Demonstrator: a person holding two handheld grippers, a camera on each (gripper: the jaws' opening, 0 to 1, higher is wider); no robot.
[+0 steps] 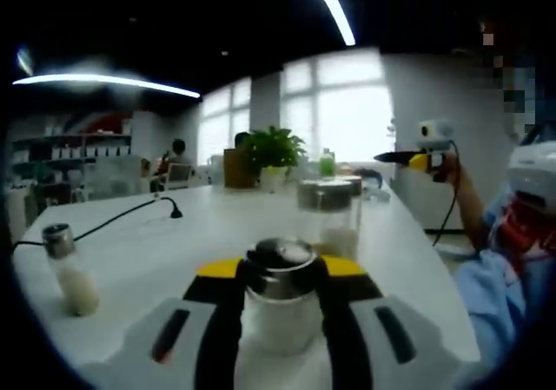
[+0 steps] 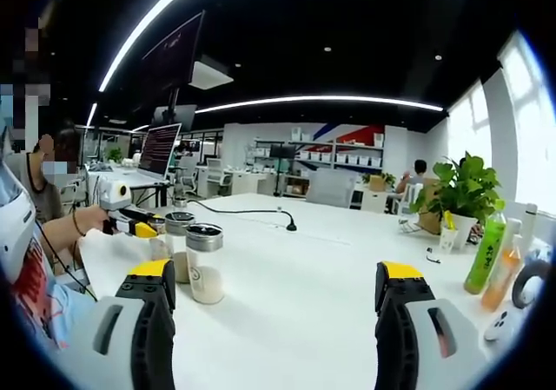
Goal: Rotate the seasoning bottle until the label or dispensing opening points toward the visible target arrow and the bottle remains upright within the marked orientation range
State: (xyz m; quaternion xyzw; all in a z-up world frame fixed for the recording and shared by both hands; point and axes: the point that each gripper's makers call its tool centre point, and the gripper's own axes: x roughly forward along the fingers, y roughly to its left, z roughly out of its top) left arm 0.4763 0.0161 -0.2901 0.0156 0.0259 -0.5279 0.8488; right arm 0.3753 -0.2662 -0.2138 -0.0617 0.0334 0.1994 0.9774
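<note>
A glass seasoning bottle (image 1: 280,307) with a shiny metal lid and white powder stands upright on the white table (image 1: 174,251). My left gripper (image 1: 280,312) is shut on it, one black jaw pressed against each side. In the right gripper view the left gripper (image 2: 130,221), held in a person's hand, shows at the left with a small bottle lid (image 2: 156,226) at its yellow tips. My right gripper (image 2: 278,307) is open, jaws far apart with nothing between them, and it shows raised at the table's right edge (image 1: 408,157).
A second shaker (image 1: 69,268) stands at the left and two more jars (image 1: 332,212) lie straight ahead, seen also as jars (image 2: 205,264). A black cable (image 1: 130,212), a potted plant (image 2: 465,190) and a green drink bottle (image 2: 485,251) are on the table.
</note>
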